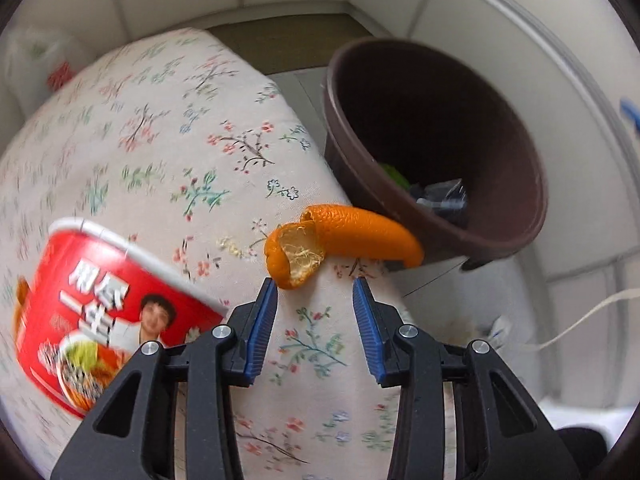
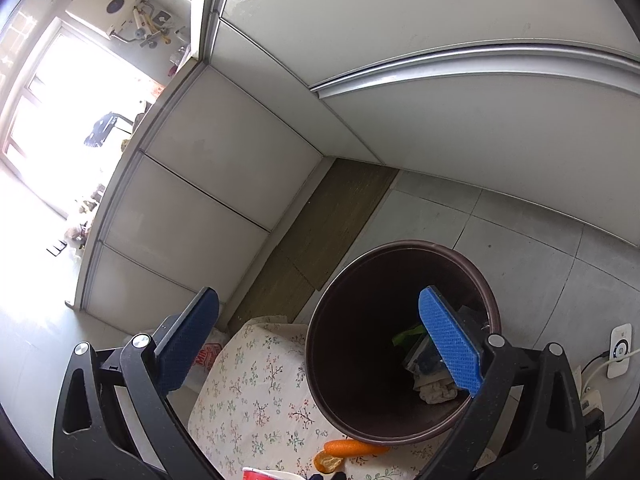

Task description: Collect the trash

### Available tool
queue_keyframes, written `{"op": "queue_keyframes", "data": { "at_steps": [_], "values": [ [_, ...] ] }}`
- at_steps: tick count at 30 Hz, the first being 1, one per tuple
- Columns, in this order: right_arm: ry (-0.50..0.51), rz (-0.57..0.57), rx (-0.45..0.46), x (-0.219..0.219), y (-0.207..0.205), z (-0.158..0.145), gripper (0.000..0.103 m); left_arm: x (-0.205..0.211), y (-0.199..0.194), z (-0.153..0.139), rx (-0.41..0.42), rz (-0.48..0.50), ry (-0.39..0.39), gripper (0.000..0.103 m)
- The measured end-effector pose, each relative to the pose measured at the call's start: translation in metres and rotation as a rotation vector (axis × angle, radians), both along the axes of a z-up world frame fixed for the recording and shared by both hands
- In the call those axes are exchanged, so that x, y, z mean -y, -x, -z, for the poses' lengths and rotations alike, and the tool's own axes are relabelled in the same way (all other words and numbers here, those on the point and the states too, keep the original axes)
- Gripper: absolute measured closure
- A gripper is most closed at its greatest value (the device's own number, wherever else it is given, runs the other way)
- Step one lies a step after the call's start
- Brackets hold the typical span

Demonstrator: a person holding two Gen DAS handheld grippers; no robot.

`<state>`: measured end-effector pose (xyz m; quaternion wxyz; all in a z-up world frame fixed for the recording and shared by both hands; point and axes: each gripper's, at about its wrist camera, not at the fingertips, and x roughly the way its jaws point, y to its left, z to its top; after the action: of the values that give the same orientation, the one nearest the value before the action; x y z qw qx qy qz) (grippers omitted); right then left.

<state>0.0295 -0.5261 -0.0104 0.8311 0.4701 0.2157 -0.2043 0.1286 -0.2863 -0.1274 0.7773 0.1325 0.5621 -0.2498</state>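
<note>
The left hand-held gripper (image 1: 315, 280) points steeply down at the flowered counter (image 1: 168, 152), its blue pads partly apart and nothing between them. Just beyond the tips lies the orange peel (image 1: 340, 236), curled, pale inside facing up, its far end at the very edge of the counter and, from this angle, overlapping the brown bin (image 1: 440, 140). The left pad's tip is just beside the near end of the peel; whether it touches is hard to tell through the blur.

To the left, the red noodle cup (image 1: 104, 308) stands tilted in view, close against the gripper's left finger and crowding that side. The bin stands on the tiled floor (image 2: 520, 232) right against the counter, its mouth open, with a green scrap (image 1: 394, 174) and dark wrappers (image 1: 444, 200) at the bottom. A white cable (image 1: 580, 320) trails over the floor to the right.

The right hand-held gripper (image 2: 316, 332) hangs over the bin with its jaws wide and empty. From there the bin's contents show as crumpled paper (image 2: 436, 390) and wrappers, the peel lies on the counter just below the bin's rim, and the cup's rim peeks in at the bottom edge. White cabinets (image 2: 208, 200) line the back, and a plug strip (image 2: 592, 404) sits on the floor at right.
</note>
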Motion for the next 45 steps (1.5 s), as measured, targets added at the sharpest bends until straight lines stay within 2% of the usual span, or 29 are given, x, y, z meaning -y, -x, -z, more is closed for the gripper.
{"op": "queue_keyframes", "data": {
  "at_steps": [3, 6, 9, 14, 18, 20, 21, 22, 24, 28, 33, 38, 42, 45],
  "values": [
    [-0.018, 0.0, 0.003, 0.002, -0.001, 0.002, 0.007, 0.013, -0.003, 0.01, 0.023, 0.096, -0.08, 0.055],
    [-0.033, -0.004, 0.005, 0.003, -0.003, 0.005, 0.007, 0.022, -0.006, 0.026, 0.034, 0.176, -0.16, 0.053],
    [-0.044, -0.013, 0.009, 0.003, -0.006, 0.005, 0.007, 0.029, -0.008, 0.025, 0.079, 0.215, -0.162, 0.052],
    [-0.053, -0.022, 0.017, 0.005, -0.009, 0.004, 0.007, 0.043, -0.011, 0.023, 0.102, 0.274, -0.185, 0.05],
    [-0.071, -0.023, 0.018, 0.008, -0.011, 0.006, 0.007, 0.051, -0.02, 0.024, 0.096, 0.322, -0.175, 0.05],
    [-0.074, -0.026, 0.017, 0.007, -0.012, 0.007, 0.007, 0.051, -0.023, 0.025, 0.094, 0.342, -0.159, 0.053],
    [-0.075, -0.029, 0.016, 0.007, -0.013, 0.007, 0.007, 0.047, -0.022, 0.025, 0.089, 0.353, -0.14, 0.061],
    [-0.076, -0.032, 0.015, 0.007, -0.013, 0.007, 0.007, 0.044, -0.019, 0.024, 0.082, 0.357, -0.126, 0.074],
    [-0.08, -0.033, 0.015, 0.008, -0.014, 0.007, 0.007, 0.034, -0.012, 0.022, 0.064, 0.343, -0.1, 0.086],
    [-0.095, -0.035, 0.021, 0.009, -0.012, 0.009, 0.007, 0.013, 0.001, 0.016, 0.033, 0.295, -0.034, 0.088],
    [-0.105, -0.034, 0.027, 0.01, -0.008, 0.01, 0.007, -0.021, 0.025, -0.01, 0.071, 0.203, 0.054, 0.088],
    [-0.116, -0.013, 0.04, 0.014, -0.003, 0.011, 0.007, -0.042, 0.035, -0.065, 0.173, 0.147, 0.116, 0.088],
    [-0.122, -0.005, 0.047, 0.016, 0.0, 0.011, 0.007, -0.036, 0.028, -0.119, 0.263, 0.124, 0.205, 0.088],
    [-0.112, -0.001, 0.047, 0.016, 0.0, 0.01, 0.007, -0.016, 0.022, -0.148, 0.313, 0.134, 0.266, 0.088]
  ]
}}
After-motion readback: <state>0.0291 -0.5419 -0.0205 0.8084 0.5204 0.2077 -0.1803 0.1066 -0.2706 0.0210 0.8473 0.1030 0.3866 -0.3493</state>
